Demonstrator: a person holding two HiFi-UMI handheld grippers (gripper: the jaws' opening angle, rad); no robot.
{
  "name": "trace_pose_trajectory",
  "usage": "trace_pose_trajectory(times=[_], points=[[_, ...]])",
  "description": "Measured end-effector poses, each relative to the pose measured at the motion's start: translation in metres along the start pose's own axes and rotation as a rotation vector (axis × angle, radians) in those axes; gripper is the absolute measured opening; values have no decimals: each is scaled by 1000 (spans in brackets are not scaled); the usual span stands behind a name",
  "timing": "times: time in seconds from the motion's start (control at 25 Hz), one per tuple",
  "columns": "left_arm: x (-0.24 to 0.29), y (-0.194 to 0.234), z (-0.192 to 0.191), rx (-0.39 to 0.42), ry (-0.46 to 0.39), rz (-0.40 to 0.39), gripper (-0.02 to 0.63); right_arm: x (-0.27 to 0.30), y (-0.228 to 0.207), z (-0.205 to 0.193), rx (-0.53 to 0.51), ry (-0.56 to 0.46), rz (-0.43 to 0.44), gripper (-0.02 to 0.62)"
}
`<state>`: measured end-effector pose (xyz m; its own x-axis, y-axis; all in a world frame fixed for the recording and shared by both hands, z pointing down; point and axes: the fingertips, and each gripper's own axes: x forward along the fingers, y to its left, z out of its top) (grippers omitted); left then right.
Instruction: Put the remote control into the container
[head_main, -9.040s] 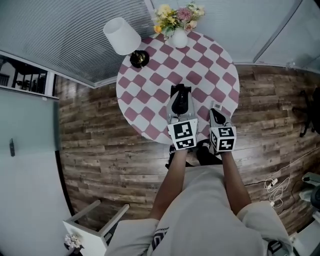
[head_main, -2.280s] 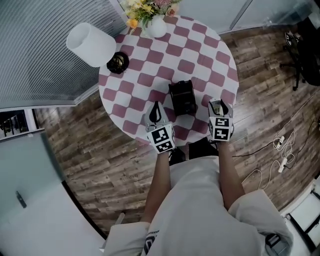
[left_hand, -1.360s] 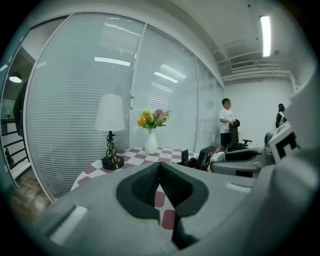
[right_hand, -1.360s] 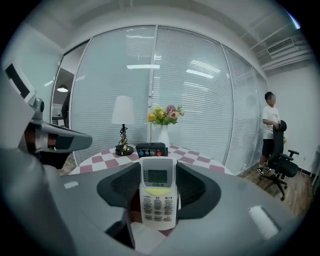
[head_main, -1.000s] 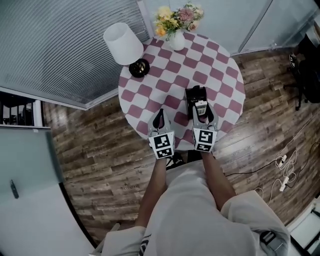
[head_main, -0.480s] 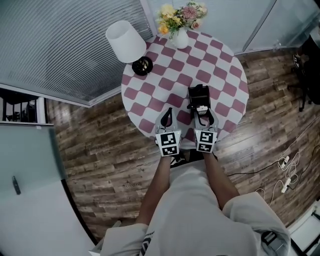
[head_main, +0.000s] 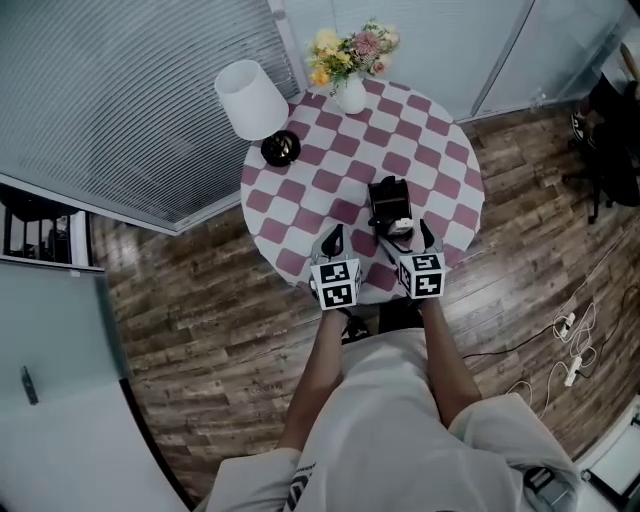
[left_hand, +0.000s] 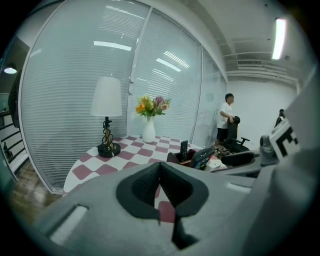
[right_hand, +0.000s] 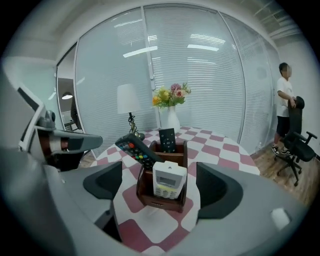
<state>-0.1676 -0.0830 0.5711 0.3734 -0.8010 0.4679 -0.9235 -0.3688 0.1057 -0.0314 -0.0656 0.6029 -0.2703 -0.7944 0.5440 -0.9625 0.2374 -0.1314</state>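
remote control (right_hand: 170, 180): upright in front compartment of container (right_hand: 159, 201), on worktop (right_hand: 220, 150) | right gripper (right_hand: 161, 186): jaws just opened wide, remote between them, untouched | left gripper (left_hand: 161, 192): closed, empty | handling: probably light, stiff, slick plastic; pinch the long side edges

The remote control (right_hand: 169, 181) is white, with a small display near its top and pale buttons below. It stands nearly upright in the front compartment at the container's 6 o'clock side, its top above the rim. The container (right_hand: 159, 202) is a dark brown wooden box, upright, just toward 4 o'clock from the centre of the table (head_main: 300, 200). It also holds a black remote (right_hand: 137, 151) leaning toward 10 o'clock and a second black remote (right_hand: 167, 139) upright at 12 o'clock.
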Motion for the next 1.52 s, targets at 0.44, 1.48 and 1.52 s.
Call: trace_pose_trajectory(times=[0.44,1.48,1.52], points=[[-25,-37,9,19,-23,-8,5,-72,-43,8,62,-31,-45,294],[-71,-132,-27,-29,36,37,5,-132,-67,-48,0,117,99,2],[-72,-131,-26,-35,35,39,5,-132,-67,-47,-3,114,103,2]])
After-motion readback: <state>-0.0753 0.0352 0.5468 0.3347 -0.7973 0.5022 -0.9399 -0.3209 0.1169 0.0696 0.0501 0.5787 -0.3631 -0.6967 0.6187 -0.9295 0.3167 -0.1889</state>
